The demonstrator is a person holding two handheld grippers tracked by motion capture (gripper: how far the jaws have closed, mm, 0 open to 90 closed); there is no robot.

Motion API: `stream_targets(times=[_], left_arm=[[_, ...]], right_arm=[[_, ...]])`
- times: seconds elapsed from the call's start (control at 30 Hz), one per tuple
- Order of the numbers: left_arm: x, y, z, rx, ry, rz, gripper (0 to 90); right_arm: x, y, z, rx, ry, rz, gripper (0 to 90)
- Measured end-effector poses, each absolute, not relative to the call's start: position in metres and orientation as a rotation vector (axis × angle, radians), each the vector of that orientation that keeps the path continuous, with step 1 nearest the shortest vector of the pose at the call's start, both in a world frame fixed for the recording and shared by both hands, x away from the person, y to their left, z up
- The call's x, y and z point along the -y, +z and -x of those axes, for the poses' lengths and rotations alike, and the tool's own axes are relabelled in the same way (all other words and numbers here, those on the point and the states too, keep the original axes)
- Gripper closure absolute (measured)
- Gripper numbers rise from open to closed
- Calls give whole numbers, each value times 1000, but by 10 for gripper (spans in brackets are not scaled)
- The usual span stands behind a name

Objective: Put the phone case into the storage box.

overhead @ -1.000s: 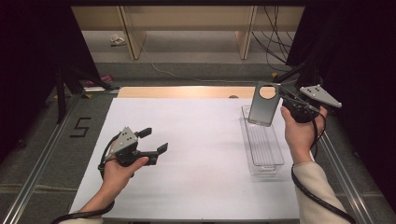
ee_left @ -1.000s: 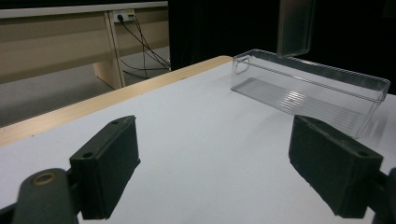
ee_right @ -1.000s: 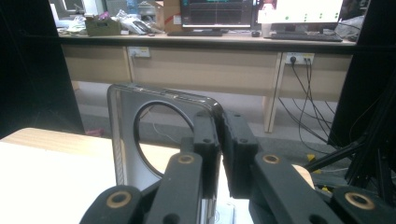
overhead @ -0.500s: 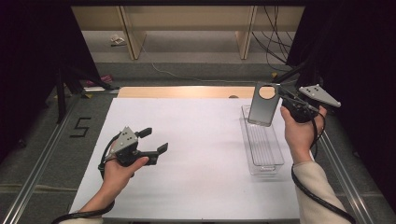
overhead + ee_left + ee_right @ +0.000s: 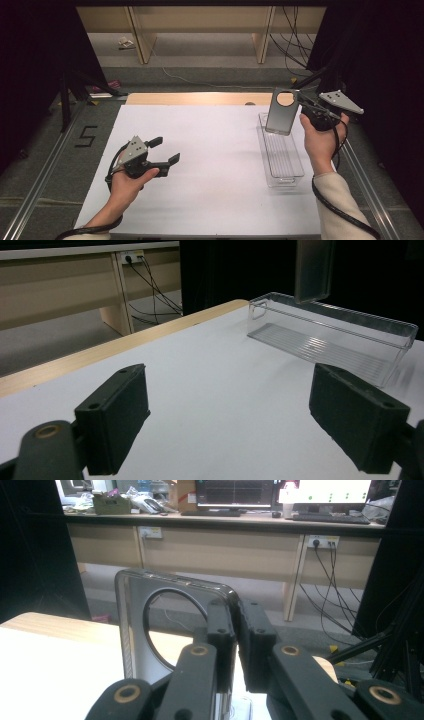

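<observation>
My right gripper (image 5: pixel 303 101) is shut on the edge of a clear, smoky phone case (image 5: pixel 280 114) with a round hole near its top. It holds the case upright over the far end of a clear plastic tray (image 5: pixel 283 159) at the right of the white sheet. In the right gripper view, the jaws (image 5: pixel 236 630) pinch the case (image 5: pixel 134 635) along its right side. My left gripper (image 5: pixel 166 150) hovers open over the left of the sheet with nothing between its jaws. From the left gripper view, the gripper (image 5: pixel 245 425) looks toward the tray (image 5: pixel 350 322) and the case (image 5: pixel 312 270) above it.
A white sheet (image 5: pixel 210 165) covers the table, with a wooden strip (image 5: pixel 200 98) along its far edge. Metal rails (image 5: pixel 45 175) run down both sides, and a "5" mark (image 5: pixel 86 136) sits at the left. Desks and cables (image 5: pixel 290 30) stand beyond the table.
</observation>
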State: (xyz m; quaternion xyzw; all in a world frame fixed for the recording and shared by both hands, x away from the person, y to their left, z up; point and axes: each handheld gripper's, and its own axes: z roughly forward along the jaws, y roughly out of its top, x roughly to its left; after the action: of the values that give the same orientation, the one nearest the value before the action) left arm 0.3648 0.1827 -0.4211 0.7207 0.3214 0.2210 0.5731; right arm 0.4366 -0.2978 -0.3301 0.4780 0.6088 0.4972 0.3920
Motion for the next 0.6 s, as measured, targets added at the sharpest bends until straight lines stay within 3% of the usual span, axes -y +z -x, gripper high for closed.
stream_targets(times=[0.6], left_arm=[[-186,-421,-366,-762,524,-1682,156]], right_arm=[[297,-332,-440,-1566,1248,-1197,852]])
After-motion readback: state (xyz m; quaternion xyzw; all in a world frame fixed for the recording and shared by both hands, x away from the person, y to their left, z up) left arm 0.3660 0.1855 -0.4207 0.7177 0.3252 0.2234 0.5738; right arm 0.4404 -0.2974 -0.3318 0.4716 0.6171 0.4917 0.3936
